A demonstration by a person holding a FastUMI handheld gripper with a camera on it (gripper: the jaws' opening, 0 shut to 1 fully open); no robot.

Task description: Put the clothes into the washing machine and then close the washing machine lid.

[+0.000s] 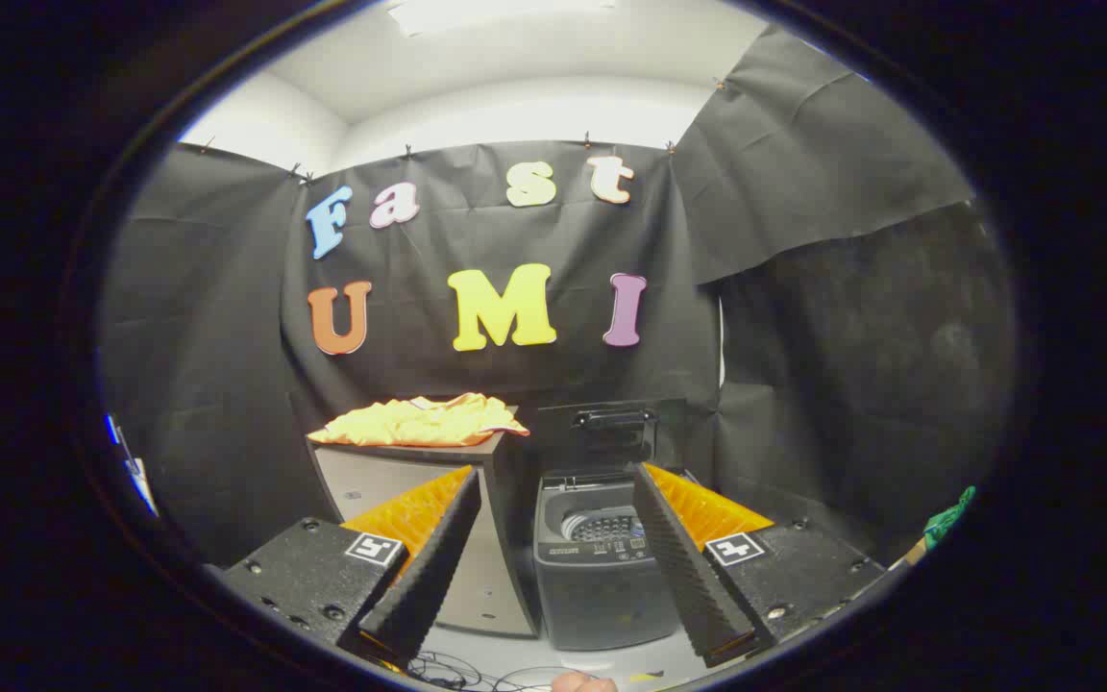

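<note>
The fingers (553,538) stand wide apart, holding nothing. The yellow clothes (419,423) lie on the tabletop (477,450) at eleven o'clock, beyond them, long axis crosswise; the open washing machine (602,567) sits dead ahead, between the fingers.

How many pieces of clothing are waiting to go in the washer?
1 that I can tell: a yellow garment lying crumpled on the cabinet left of the open washing machine, beyond the open fingers. Its folds could hide another piece.
</note>
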